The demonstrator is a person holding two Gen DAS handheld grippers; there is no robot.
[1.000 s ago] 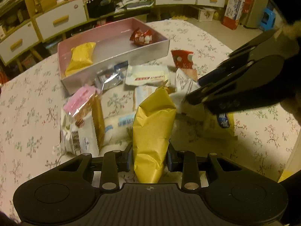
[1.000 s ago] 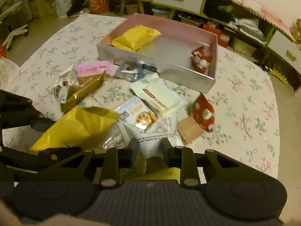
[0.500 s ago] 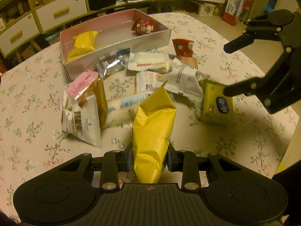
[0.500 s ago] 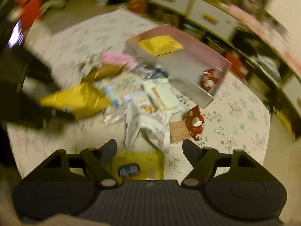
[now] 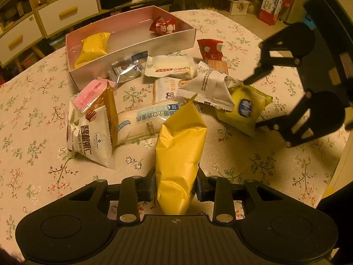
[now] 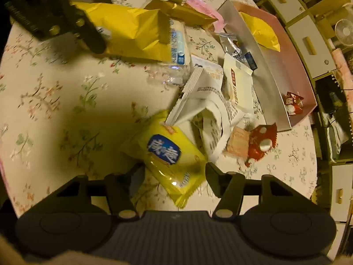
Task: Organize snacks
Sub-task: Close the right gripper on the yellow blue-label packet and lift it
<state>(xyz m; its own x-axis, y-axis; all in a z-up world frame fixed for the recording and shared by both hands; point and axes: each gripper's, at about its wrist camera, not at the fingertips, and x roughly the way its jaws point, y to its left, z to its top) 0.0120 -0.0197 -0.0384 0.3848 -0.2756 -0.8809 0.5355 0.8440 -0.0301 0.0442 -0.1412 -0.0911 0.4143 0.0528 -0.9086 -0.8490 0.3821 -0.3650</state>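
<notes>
The white pouch (image 5: 92,137) at ten o'clock of the pile reads "Pecan Kernel" under Chinese print, and the yellow packet (image 6: 174,161) bears a blue oval with white Chinese characters. The left gripper (image 5: 175,181) pinches a plain gold bag (image 5: 178,154) upright, while the right gripper (image 6: 174,172) is spread wide, straddling the yellow packet. The pink box (image 5: 136,50) at twelve o'clock holds two snacks, with bare floral tablecloth (image 5: 33,110) at nine o'clock.

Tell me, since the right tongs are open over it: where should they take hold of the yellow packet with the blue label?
Probably across the yellow packet at its near, free end, coming from above. It lies flat on the tablecloth, and its far end is tucked under the white wrapper. The right tongs already straddle its width.
</notes>
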